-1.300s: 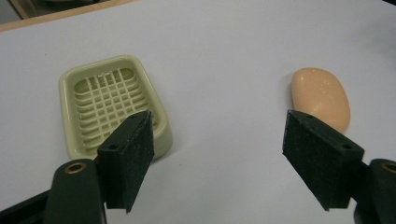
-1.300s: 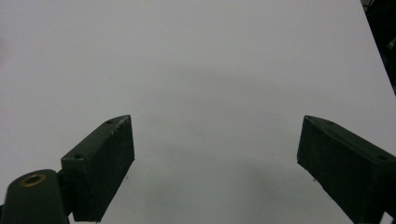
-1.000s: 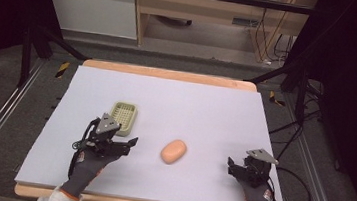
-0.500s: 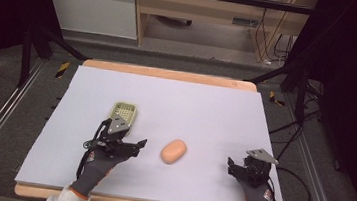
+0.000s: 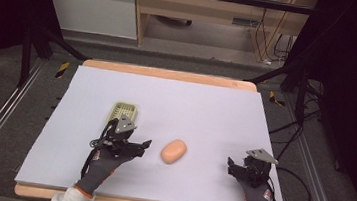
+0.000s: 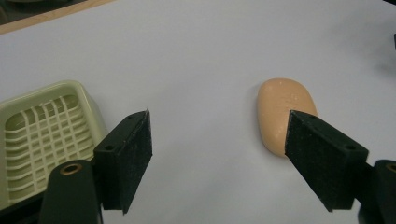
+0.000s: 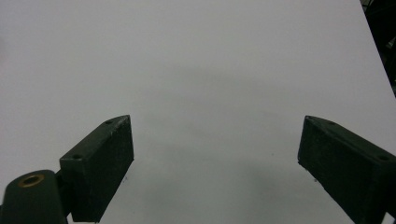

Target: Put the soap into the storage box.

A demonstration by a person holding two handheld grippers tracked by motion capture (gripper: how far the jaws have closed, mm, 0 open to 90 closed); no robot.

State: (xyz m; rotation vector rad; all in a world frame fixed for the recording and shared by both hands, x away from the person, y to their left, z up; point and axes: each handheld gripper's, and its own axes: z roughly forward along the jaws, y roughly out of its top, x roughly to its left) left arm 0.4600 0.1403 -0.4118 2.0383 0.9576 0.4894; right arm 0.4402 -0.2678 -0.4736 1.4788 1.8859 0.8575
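Looking along your left gripper point(image 6: 219, 158), you get the soap point(image 6: 284, 112) close up at centre right: a smooth, peach-coloured oval lying flat, its near end hidden behind the right-hand jaw. The jaws stand wide apart, holding nothing. At that frame's lower left sits the dish point(image 6: 44, 135), pale green plastic with a gridded floor (part of it behind the other jaw).

From the high view you see the layout instead: the soap point(image 5: 173, 151) at lower centre, the dish point(image 5: 126, 110) up and left of it, your left gripper point(image 5: 136, 146) between them, just beside the soap.

Your right gripper point(image 7: 215, 158) faces bare matte sheet, jaws spread wide and empty; in the high view it point(image 5: 239, 168) rests at lower right, well apart from the soap.

A pale lilac sheet covers the wooden table point(image 5: 169, 74); beyond it are grey floor and pale cabinets.
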